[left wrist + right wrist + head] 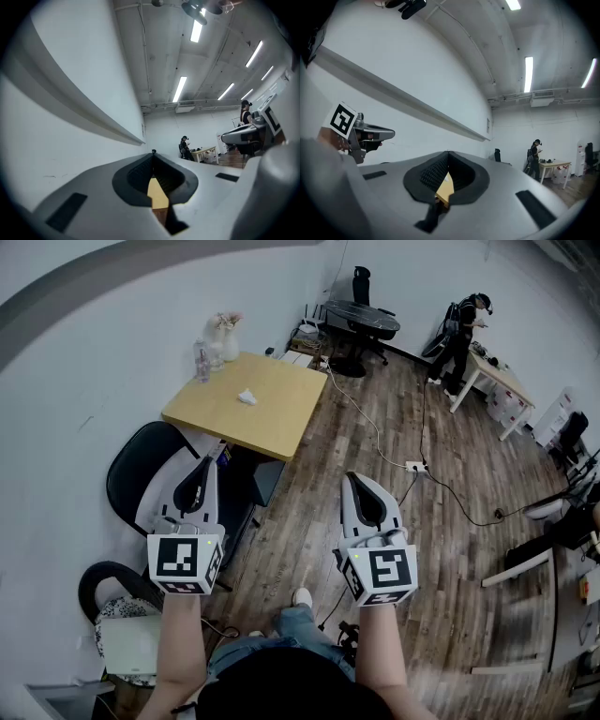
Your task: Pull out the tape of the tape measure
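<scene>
At lower left of the head view, the left gripper (208, 461) is held out over a black chair (129, 476). Its fingers are pressed together at the tips, with nothing between them. The left gripper view confirms this: the dark ribbed pads (136, 174) meet at the tip of the left gripper (153, 153), and only a sliver of yellow tabletop shows through the gap behind.

At upper centre-left of the head view stands the yellow table (281, 423). Clear bottles (202, 360) stand at its far left corner. A small white object (247, 397) lies on the top near the middle. Whether this is the tape measure cannot be told, as it is too small to make out. It lies well apart from both grippers, above and between them in the frame.

At lower centre-right, the right gripper (354, 477) is held over the wooden floor (441, 568), its fingers likewise pressed together and empty. In the right gripper view the right gripper (448, 153) shows its pads (432, 172) meeting at the tip.

At upper right, a person (463, 332) stands at a second table (502, 378).
</scene>
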The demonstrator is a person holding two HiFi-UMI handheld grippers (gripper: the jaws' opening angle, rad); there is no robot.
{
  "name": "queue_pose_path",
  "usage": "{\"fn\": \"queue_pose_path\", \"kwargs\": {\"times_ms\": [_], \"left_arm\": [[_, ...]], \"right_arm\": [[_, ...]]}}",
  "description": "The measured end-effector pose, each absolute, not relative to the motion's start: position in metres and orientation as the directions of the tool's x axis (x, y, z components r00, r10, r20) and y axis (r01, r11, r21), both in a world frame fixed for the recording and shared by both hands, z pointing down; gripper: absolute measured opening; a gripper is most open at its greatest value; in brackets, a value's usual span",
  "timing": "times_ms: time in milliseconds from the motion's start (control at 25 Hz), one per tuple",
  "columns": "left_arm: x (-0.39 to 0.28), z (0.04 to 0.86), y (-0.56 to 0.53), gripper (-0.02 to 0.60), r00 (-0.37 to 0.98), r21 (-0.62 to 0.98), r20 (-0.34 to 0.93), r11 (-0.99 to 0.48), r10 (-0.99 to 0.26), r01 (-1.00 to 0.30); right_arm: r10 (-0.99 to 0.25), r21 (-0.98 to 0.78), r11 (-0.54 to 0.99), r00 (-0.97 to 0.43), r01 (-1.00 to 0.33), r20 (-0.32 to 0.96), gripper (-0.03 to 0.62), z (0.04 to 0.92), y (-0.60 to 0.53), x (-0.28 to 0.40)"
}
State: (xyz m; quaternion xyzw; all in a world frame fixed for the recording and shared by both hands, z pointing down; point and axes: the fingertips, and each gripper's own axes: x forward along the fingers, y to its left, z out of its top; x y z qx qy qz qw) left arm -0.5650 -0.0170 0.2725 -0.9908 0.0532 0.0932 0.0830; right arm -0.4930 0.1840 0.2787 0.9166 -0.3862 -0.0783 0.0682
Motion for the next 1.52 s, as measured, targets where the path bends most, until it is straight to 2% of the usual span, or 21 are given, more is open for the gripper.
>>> {"fn": "queue_pose_path", "kwargs": {"times_ms": [400,600,640,680,720,840,1080,1520], "left_arm": [[-0.564,0.275,-0.026,0.011,0.976,-0.170,-0.191,-0.976,-0.103,-0.136],[-0.557,0.285,-0.034,0.014,0.979,-0.120,-0.167,-0.983,-0.121,-0.142],[-0.555,0.287,-0.035,0.098,0.981,-0.092,-0.157,-0.988,-0.110,-0.125],[-0.552,0.289,-0.037,0.247,0.984,-0.063,-0.148,-0.992,-0.099,-0.109],[-0.548,0.290,-0.039,0.328,0.985,-0.043,-0.142,-0.994,-0.094,-0.101],[-0.535,0.295,-0.046,0.376,0.988,-0.034,-0.112,-0.993,-0.106,-0.110],[-0.492,0.305,-0.052,0.377,0.989,-0.029,-0.061,-0.990,-0.137,-0.139],[-0.379,0.299,-0.028,0.376,0.973,-0.024,-0.079,-0.975,-0.217,-0.219]], "right_arm": [[-0.693,0.194,-0.716,0.716,-0.670,-0.086,0.015,0.283,0.190,-0.487],[-0.723,0.103,-0.691,0.687,-0.715,-0.075,0.029,0.289,0.187,-0.477],[-0.742,0.080,-0.670,0.667,-0.738,-0.057,0.116,0.292,0.183,-0.475],[-0.760,0.055,-0.650,0.649,-0.758,-0.037,0.243,0.295,0.179,-0.472],[-0.769,0.034,-0.639,0.639,-0.769,-0.017,0.301,0.298,0.175,-0.468],[-0.768,0.014,-0.640,0.640,-0.769,0.018,0.327,0.306,0.169,-0.453],[-0.781,-0.044,-0.624,0.625,-0.780,-0.009,0.325,0.304,0.163,-0.410],[-0.814,0.016,-0.581,0.581,-0.814,-0.010,0.325,0.293,0.180,-0.281]]}}
